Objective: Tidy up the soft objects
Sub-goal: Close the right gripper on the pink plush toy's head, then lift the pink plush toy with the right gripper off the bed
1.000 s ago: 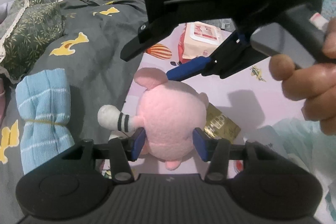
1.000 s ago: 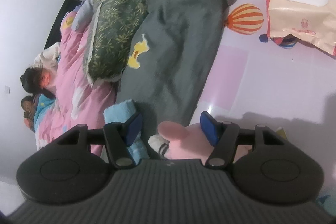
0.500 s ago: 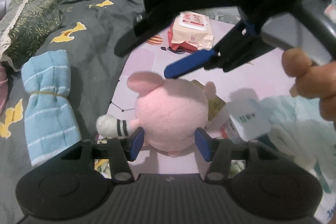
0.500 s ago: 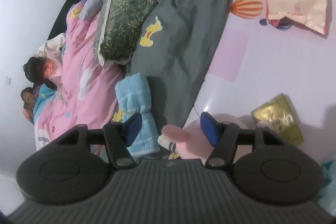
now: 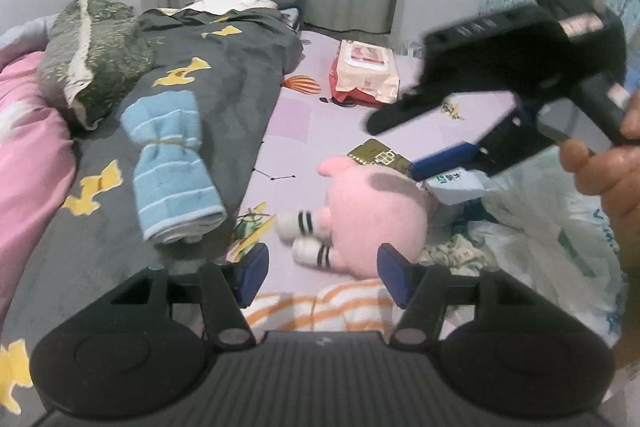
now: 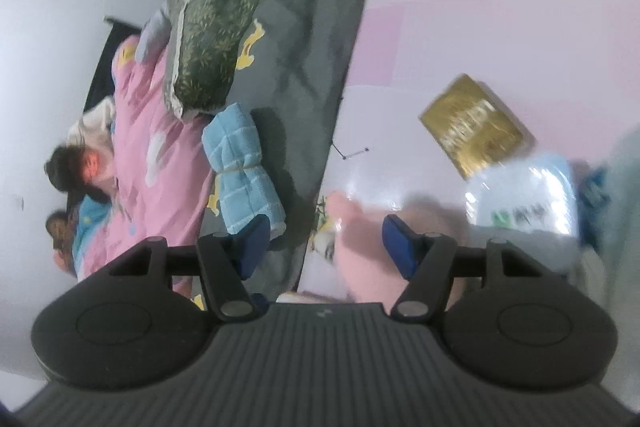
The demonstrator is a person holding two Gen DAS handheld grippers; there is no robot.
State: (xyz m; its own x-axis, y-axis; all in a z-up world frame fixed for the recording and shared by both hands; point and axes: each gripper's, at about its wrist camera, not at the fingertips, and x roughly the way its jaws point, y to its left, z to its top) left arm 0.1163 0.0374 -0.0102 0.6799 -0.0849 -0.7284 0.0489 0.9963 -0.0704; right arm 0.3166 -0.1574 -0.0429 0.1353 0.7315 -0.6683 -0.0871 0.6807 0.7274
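A pink plush toy [image 5: 372,211] with striped socks lies on the lilac sheet [image 5: 288,123], just beyond my left gripper [image 5: 322,269]. That gripper's jaws are opening and its pads stand off the toy. A rolled blue towel [image 5: 172,163] rests on the dark grey blanket [image 5: 224,75] to the left. My right gripper [image 6: 326,243] is open with nothing pressed between its pads. The blurred plush [image 6: 368,259] lies under its right finger and the towel [image 6: 240,171] beyond its left finger. In the left wrist view a hand [image 5: 600,167] holds it above the plush, one blue finger [image 5: 444,157] showing.
A green leaf-print pillow [image 5: 88,55] and a pink quilt [image 5: 24,155] lie at the left. On the sheet are a wet-wipes pack [image 5: 364,71], a gold packet [image 5: 378,157], a tissue pack [image 5: 456,187], a plastic bag [image 5: 552,227] and an orange-striped cloth [image 5: 320,307]. People lie under the quilt [image 6: 80,167].
My left gripper's jaws have widened off the pink plush and it has drawn back; the plush now lies free. The right gripper has swung to the right, away from the plush.
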